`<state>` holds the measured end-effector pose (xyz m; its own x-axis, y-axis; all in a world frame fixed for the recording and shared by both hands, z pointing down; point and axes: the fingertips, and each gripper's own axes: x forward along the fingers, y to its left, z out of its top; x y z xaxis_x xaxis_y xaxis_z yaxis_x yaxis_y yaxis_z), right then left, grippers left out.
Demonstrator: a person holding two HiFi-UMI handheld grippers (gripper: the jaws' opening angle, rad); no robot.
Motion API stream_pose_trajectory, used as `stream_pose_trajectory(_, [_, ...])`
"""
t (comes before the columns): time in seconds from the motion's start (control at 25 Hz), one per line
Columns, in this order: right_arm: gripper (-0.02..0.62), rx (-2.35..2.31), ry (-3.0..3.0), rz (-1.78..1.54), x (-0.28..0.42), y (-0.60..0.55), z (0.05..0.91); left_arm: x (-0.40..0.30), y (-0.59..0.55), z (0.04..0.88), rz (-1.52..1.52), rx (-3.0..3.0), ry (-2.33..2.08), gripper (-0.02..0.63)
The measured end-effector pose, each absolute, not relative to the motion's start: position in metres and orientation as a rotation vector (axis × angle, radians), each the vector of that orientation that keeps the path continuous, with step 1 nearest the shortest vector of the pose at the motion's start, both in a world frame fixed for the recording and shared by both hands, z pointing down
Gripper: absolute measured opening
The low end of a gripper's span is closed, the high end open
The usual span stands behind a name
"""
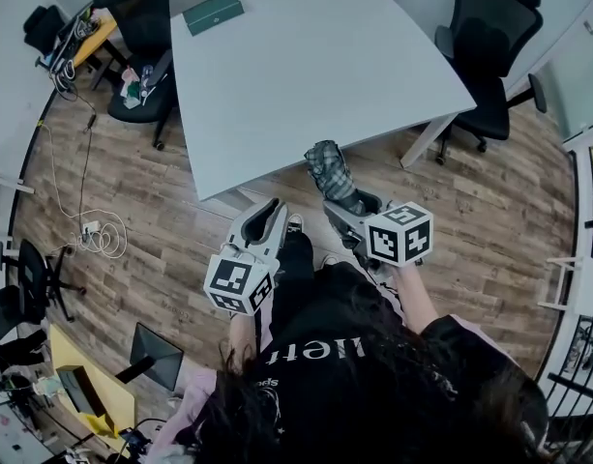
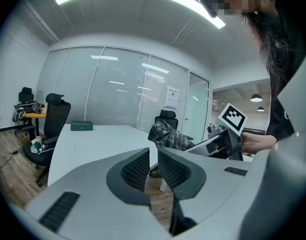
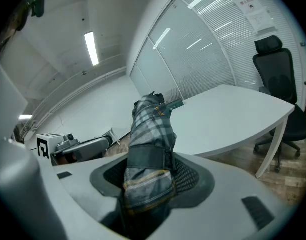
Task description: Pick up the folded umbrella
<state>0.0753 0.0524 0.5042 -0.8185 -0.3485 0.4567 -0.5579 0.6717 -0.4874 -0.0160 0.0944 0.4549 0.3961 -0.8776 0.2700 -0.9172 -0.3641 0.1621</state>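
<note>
Seemingly, umbrella (image 1: 333, 174) beyond table edge (image 1: 267, 162)

Umbrella (image 3: 148, 154): plaid woven cloth, matt, softly creased, with a darker webbing strap (image 3: 145, 159) round it. Right tool (image 3: 150, 181) and left tool (image 2: 152, 166): smooth matt grey plastic with black ribbed pads (image 2: 135, 170). Desk (image 1: 306, 75): smooth, pale, faint sheen. Floor (image 1: 132, 191), at the desk's 9 o'clock: wood-grain planks.

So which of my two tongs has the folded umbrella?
The right tongs: they are clamped on the plaid folded umbrella, while the left tongs hold nothing.
</note>
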Motion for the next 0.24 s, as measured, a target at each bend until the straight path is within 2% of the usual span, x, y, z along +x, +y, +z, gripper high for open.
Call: stream_pose_trajectory(0.24, [0.232,0.709,-2.560,0.902,0.0722,0.0548,0.5033,-0.0163,0.0961,0.4533,0.201,2.376,-1.570,0.055])
